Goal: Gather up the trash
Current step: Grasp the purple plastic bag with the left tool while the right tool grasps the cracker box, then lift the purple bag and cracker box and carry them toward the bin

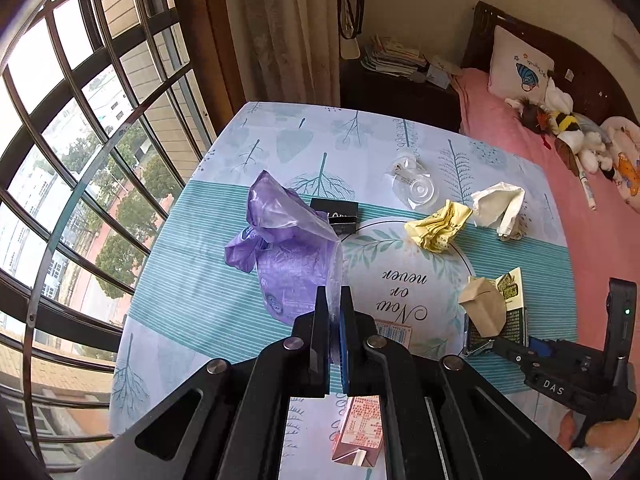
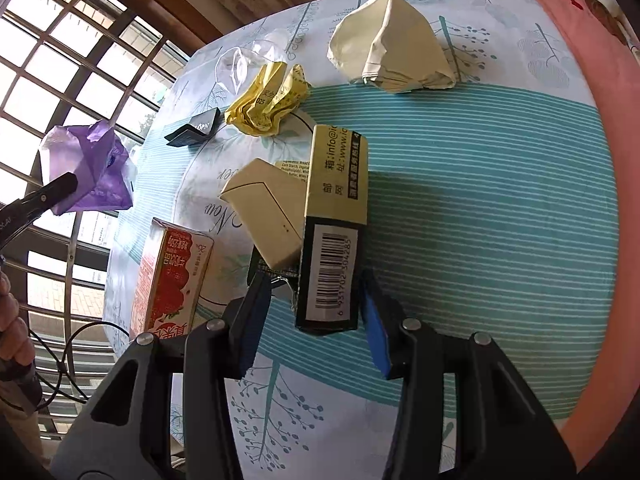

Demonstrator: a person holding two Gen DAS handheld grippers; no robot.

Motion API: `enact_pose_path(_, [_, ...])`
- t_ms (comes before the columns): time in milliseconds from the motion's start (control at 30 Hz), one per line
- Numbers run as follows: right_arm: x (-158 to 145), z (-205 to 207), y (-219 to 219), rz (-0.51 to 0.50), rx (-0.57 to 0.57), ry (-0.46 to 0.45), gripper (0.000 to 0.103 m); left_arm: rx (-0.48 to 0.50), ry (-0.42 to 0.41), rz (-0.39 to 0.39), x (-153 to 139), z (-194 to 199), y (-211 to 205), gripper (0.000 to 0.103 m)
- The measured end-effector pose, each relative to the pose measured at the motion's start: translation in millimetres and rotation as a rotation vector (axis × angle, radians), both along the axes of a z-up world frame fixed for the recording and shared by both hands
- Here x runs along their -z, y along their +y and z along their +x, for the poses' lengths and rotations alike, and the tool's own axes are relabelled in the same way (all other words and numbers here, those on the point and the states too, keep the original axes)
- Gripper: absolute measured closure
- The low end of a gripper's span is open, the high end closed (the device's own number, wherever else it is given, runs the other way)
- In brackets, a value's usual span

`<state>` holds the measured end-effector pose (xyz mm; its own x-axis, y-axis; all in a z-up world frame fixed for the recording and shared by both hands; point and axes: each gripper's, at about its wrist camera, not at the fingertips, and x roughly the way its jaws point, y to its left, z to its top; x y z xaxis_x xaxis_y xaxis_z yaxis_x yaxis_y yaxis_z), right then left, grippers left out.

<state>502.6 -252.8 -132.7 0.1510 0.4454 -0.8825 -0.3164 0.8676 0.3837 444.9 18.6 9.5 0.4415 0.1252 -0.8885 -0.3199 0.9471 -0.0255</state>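
My left gripper (image 1: 334, 292) is shut on a thin edge of the purple plastic bag (image 1: 280, 248), which hangs lifted above the table; the right wrist view shows the bag (image 2: 92, 172) raised at the far left. My right gripper (image 2: 314, 280) stands open, its blue pads on either side of the near end of a yellow and black carton (image 2: 336, 184) with a torn beige flap (image 2: 268, 216). The carton (image 1: 508, 304) lies on the tablecloth (image 2: 480, 200). Whether the pads touch it is unclear.
Also on the table are a crumpled yellow paper (image 2: 268, 104), a crumpled white paper (image 2: 392, 52), a clear plastic cup (image 1: 414, 184), a small black box (image 2: 196, 130) and a red drink carton (image 2: 168, 276). A barred window (image 1: 60, 160) is left, a pink bed (image 1: 520, 140) right.
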Motion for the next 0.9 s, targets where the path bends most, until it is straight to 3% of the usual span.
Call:
enact_pose_path(67, [-1, -2, 4, -0.01, 0.005, -0.01, 0.075, 0.007, -0.003, -0.01, -1, -7, 1, 0.1])
enact_pose_path(500, [-63, -44, 22, -0.05, 0.02, -0.166, 0.079, 0.13, -0.067, -0.06, -23, -73, 5, 0.1])
enact_pose_path(700, [-94, -104, 35, -0.061, 0.07, -0.231, 0.079, 0.233, -0.125, -0.084, -45, -134, 25, 0.1])
enact_pose_path(900, [-124, -191, 55, -0.076, 0.154, -0.303, 0.079, 0.346, -0.136, -0.122, -51, -208, 52, 0.1])
